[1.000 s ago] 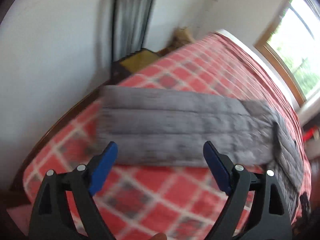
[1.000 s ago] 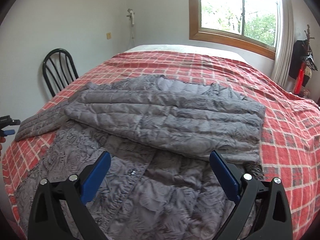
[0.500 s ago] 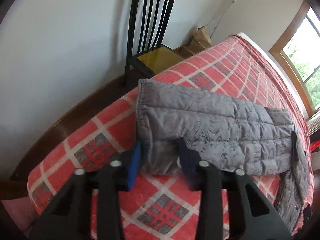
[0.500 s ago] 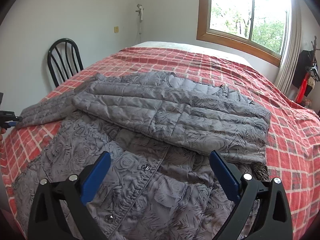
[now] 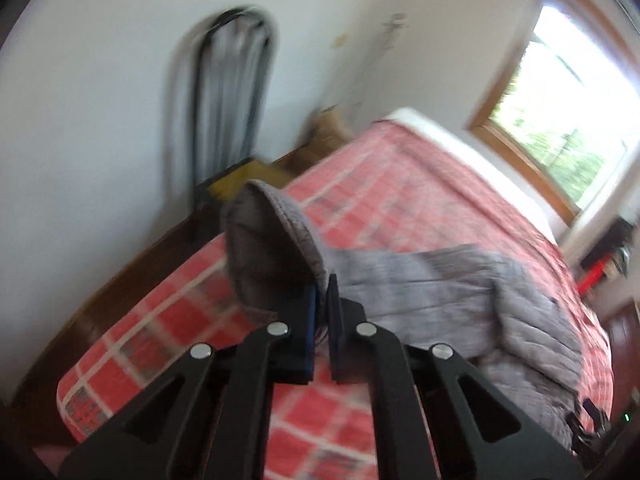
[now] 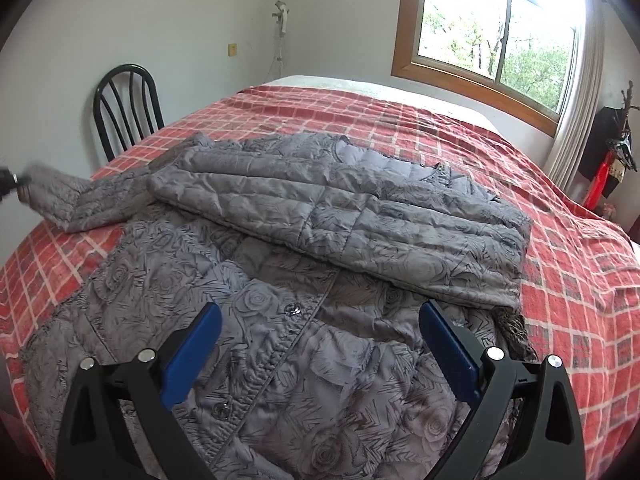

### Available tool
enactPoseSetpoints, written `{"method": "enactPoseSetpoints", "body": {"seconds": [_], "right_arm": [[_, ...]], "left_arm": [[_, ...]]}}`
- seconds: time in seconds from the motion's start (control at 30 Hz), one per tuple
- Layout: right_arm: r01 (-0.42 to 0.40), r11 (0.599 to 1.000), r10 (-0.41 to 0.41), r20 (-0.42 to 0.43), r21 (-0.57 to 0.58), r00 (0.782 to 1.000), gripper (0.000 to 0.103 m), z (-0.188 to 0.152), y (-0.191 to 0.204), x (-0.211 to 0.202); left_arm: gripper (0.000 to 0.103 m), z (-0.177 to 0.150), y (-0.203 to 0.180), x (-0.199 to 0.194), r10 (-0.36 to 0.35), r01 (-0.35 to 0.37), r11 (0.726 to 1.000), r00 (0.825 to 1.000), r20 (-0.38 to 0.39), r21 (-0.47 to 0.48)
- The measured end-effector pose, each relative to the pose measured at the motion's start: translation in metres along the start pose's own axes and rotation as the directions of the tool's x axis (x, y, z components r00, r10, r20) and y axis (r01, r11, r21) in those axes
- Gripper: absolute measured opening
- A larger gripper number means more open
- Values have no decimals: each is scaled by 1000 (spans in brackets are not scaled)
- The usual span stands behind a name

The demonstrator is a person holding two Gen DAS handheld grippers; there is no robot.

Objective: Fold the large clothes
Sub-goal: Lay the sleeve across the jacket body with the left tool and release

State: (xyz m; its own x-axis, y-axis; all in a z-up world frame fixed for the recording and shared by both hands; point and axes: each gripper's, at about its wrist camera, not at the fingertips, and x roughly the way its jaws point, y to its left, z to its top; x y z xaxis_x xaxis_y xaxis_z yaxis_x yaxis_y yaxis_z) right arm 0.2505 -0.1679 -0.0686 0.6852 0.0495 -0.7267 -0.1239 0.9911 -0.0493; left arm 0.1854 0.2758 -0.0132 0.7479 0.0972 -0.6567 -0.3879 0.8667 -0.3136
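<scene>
My left gripper (image 5: 322, 300) has just been closing and now has its blue pads pinched tight on the cuff end of the grey quilted jacket's sleeve (image 5: 272, 248), which stands lifted off the red plaid bedspread (image 5: 168, 320) near the bed's left edge; this view is blurred. My right gripper (image 6: 320, 344) hangs with its jaws spread wide and nothing between them, above the jacket (image 6: 280, 280). The jacket lies spread across the near half of the bed, front up with its button placket showing, one sleeve folded across the chest. A black chair (image 6: 128, 108) stands beside the bed's left edge, against the wall.
</scene>
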Motion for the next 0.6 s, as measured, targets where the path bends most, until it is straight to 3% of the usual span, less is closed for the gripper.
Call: {"method": "enactPoseSetpoints", "body": {"seconds": [0.1, 0.3, 0.6], "right_arm": [[-10, 999, 10, -3, 33, 1000, 99, 0, -9, -4], [-23, 993, 23, 1, 114, 1000, 99, 2, -36, -18], [37, 994, -38, 8, 102, 999, 99, 5, -52, -31]], "left_arm": [[2, 8, -62, -14, -110, 107, 990, 993, 33, 90], [2, 0, -167, -7, -270, 266, 938, 963, -15, 223], [2, -52, -269, 52, -320, 357, 871, 934, -159, 338]]}}
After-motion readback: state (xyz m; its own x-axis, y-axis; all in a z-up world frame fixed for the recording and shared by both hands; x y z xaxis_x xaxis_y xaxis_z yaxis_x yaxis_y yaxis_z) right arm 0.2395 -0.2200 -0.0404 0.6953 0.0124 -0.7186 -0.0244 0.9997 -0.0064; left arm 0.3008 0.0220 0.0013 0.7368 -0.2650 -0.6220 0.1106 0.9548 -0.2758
